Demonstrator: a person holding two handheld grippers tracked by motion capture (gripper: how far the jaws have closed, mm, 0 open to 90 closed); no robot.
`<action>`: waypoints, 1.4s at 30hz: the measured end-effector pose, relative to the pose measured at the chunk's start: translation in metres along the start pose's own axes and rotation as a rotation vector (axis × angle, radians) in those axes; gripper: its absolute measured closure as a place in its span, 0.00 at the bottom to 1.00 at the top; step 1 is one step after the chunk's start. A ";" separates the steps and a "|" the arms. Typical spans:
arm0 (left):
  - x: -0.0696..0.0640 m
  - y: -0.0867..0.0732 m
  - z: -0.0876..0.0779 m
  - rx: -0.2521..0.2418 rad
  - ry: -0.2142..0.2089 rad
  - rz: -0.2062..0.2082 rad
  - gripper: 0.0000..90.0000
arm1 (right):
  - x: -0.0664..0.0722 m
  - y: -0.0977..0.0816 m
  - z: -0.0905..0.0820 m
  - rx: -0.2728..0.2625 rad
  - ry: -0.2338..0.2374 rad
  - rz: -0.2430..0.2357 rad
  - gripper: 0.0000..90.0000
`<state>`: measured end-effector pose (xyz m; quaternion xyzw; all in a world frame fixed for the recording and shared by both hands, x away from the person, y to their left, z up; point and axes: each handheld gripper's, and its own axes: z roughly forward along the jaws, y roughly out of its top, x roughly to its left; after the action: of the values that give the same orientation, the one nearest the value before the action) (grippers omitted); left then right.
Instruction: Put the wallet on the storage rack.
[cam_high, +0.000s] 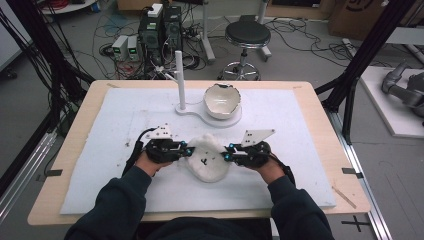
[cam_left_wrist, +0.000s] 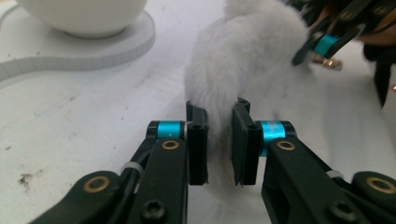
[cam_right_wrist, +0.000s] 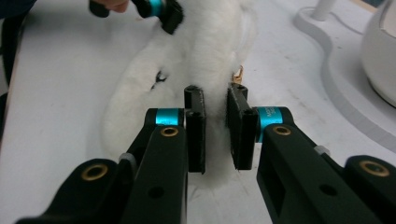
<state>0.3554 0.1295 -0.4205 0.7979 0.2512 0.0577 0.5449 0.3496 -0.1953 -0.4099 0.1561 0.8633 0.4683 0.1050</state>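
A white fluffy plush thing (cam_high: 208, 160) lies on the white mat between both hands, with a small black mark on its top. My left gripper (cam_high: 187, 150) pinches its left side; in the left gripper view the fur (cam_left_wrist: 243, 60) is squeezed between the black pads (cam_left_wrist: 198, 140) of my left gripper (cam_left_wrist: 218, 142). My right gripper (cam_high: 229, 152) is shut on its right side, and in the right gripper view the fur (cam_right_wrist: 205, 46) runs between the pads (cam_right_wrist: 239, 133) of my right gripper (cam_right_wrist: 215, 133). A small gold clasp (cam_right_wrist: 238, 74) shows by the fur.
A white bowl with a chipped rim (cam_high: 222, 101) sits on a flat white base (cam_high: 186, 109) that also carries an upright white post (cam_high: 180, 80), behind the plush. The white mat (cam_high: 110, 165) covers a wooden table (cam_high: 65, 165). A stool and cables stand beyond.
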 end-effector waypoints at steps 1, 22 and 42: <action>0.000 0.001 -0.002 -0.018 0.002 0.003 0.89 | -0.001 0.000 -0.001 -0.011 -0.013 0.014 0.82; -0.002 -0.005 0.000 0.010 0.012 0.000 0.74 | -0.011 -0.003 -0.008 -0.099 -0.042 0.208 0.85; -0.004 0.007 -0.017 -0.202 -0.031 0.029 0.88 | -0.014 -0.005 -0.005 -0.115 0.015 0.255 0.45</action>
<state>0.3484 0.1398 -0.4063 0.7432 0.2241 0.0781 0.6256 0.3602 -0.2064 -0.4108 0.2550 0.8089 0.5277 0.0469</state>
